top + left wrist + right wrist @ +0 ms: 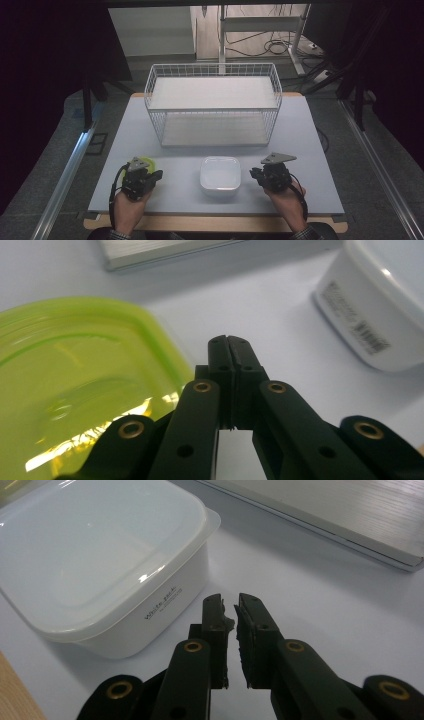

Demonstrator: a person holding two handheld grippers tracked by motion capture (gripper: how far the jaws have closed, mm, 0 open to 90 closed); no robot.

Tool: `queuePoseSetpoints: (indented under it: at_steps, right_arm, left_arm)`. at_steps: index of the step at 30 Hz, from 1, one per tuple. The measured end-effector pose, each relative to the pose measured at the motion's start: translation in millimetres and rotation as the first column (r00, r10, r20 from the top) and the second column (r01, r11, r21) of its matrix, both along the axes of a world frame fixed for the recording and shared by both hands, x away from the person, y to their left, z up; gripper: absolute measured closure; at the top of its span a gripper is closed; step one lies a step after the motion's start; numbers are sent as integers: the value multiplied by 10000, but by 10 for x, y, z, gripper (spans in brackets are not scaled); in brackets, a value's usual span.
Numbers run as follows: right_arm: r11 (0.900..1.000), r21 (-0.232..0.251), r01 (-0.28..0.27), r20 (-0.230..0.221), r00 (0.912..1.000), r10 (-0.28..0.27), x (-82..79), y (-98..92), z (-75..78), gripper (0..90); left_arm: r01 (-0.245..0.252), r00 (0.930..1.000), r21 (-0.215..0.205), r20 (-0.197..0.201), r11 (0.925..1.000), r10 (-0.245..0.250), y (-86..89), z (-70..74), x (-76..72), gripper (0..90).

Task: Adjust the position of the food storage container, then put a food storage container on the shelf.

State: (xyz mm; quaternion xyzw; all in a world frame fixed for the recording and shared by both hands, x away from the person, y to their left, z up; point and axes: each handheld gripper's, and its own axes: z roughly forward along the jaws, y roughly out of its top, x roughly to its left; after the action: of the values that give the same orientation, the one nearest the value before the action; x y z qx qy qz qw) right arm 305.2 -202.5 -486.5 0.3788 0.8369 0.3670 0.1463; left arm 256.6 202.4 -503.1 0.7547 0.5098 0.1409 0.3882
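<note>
On the tabletop the wire rack stands at the back. Before it, in the middle, sits the container. The lid lies to its left, under the left claw; the right claw is on its right side.

Black jaws with brass rivets, trailing black cables.

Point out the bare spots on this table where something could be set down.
Free: the table strip right of the wire basket; the front-edge strip between the hands; the patch between the white container and the right gripper. Crowded: the left front corner, where the green lid lies beside the left gripper.
</note>
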Motion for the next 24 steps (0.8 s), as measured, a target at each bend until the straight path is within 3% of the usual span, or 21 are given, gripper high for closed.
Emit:
queuePoseSetpoints:
  at_steps: [2, 3, 4, 5, 6, 7, 9, 10, 13, 15, 24]
  right_arm:
    - [10000, 3, 2, 42, 10000, -2, -25, -29, 14, 782]
    - [10000, 3, 2, 42, 10000, -2, -25, -29, 14, 782]
    - [10000, 81, 21, 88, 10000, -21, -44, -45, 23, 730]
    - [10000, 92, -17, 122, 9999, 16, -54, -53, 30, 697]
    - [10000, 92, -17, 122, 9999, 16, -54, -53, 30, 697]
    - [9999, 93, -44, 245, 9997, 41, -74, -67, 43, 608]
    - [10000, 95, -12, 302, 9995, 9, -81, -72, 46, 573]
    - [9999, 151, 28, 352, 9994, -33, -89, -81, 48, 501]
    - [9998, 217, -6, 345, 9994, -2, -88, -91, 45, 417]
    - [9998, 207, -72, 357, 9993, 65, -83, -92, 44, 369]
    - [9991, 302, -305, 485, 9984, 290, -70, -71, 28, 251]
  left_arm:
    - [599, 9980, 12, 218, 9982, -599, -95, 8, -9, 776]
    - [599, 9980, 12, 218, 9982, -599, -95, 8, -9, 717]
    - [941, 9949, 92, 368, 9955, -944, -163, 18, -18, 663]
    - [941, 9949, 92, 368, 9955, -944, -163, 18, -18, 608]
    - [1122, 9928, 90, 407, 9936, -1124, -193, 24, -22, 608]
    - [1404, 9890, 37, 462, 9901, -1404, -240, 29, -27, 519]
    - [1510, 9875, 21, 455, 9885, -1509, -258, 27, -27, 486]
    - [1589, 9863, 5, 442, 9873, -1587, -273, 22, -25, 434]
    - [1752, 9838, -98, 395, 9845, -1747, -304, 5, -14, 350]
    - [1995, 9790, -196, 477, 9797, -1984, -331, -1, -12, 296]
    - [2340, 9709, -222, 583, 9720, -2324, -442, -32, 6, 120]
